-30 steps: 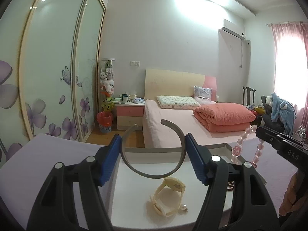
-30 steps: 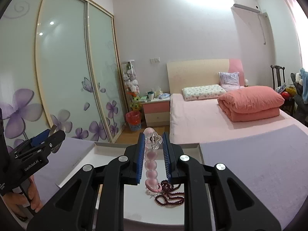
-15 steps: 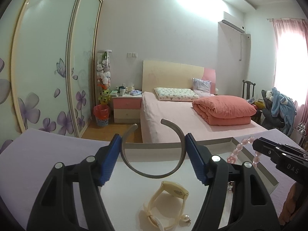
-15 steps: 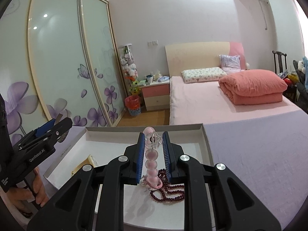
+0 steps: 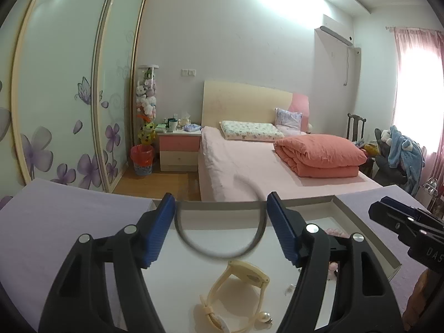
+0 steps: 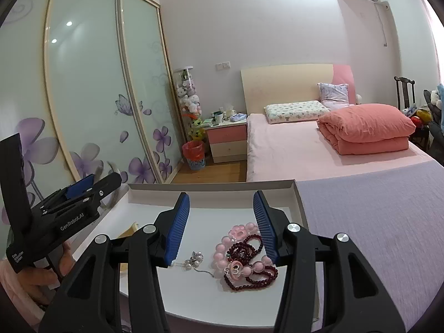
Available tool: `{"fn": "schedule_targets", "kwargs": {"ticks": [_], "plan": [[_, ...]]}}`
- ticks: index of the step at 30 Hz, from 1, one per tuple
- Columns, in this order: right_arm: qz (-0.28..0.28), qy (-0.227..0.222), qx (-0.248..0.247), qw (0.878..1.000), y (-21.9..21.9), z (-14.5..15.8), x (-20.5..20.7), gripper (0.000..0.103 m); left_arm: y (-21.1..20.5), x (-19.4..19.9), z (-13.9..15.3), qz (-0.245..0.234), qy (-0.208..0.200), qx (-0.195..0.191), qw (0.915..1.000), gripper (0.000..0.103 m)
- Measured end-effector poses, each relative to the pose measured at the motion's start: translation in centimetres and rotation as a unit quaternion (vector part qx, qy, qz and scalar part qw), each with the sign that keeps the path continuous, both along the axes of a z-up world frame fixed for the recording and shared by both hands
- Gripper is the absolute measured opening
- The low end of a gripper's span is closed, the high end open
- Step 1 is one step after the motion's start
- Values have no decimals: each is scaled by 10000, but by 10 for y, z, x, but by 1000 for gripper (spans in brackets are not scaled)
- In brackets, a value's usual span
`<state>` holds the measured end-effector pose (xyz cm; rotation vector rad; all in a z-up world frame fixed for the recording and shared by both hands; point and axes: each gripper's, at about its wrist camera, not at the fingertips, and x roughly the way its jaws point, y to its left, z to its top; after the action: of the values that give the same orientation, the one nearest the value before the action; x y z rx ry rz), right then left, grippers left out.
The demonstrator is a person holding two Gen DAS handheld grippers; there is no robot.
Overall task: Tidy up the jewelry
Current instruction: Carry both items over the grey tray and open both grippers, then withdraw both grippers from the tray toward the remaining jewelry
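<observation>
My left gripper (image 5: 222, 231) holds a grey open bangle (image 5: 219, 252) between its blue pads, above a white tray (image 5: 369, 233). A cream watch (image 5: 236, 291) lies on the tray floor below it. My right gripper (image 6: 220, 222) is open and empty over the same tray (image 6: 211, 188). A pink bead bracelet (image 6: 238, 252) lies on a dark red bead string (image 6: 252, 274) under it. A small pearl earring (image 6: 194, 259) lies to their left. The left gripper also shows in the right wrist view (image 6: 83, 194).
The tray sits on a lilac cloth (image 6: 374, 222). Beyond it are a pink bed (image 5: 277, 166), a bedside cabinet (image 5: 179, 149) and flowered wardrobe doors (image 5: 69, 111). The right gripper shows at the right edge of the left wrist view (image 5: 410, 222).
My right gripper has opened and let go of the pink bead bracelet, which now lies on the dark red beads. My left gripper still holds the bangle, now blurred.
</observation>
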<state>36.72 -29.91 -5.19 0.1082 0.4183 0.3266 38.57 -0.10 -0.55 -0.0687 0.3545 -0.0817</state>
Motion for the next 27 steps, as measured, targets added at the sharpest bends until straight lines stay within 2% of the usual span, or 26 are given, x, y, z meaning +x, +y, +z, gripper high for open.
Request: {"fn": "schedule_targets", "kwargs": {"ticks": [2, 27], "plan": [[4, -18, -18, 10000, 0, 0, -1, 49, 0, -2, 1, 9, -58, 34, 10000, 73], [42, -15, -47, 10000, 4, -2, -4, 49, 7, -1, 1, 25, -37, -64, 10000, 73]]}}
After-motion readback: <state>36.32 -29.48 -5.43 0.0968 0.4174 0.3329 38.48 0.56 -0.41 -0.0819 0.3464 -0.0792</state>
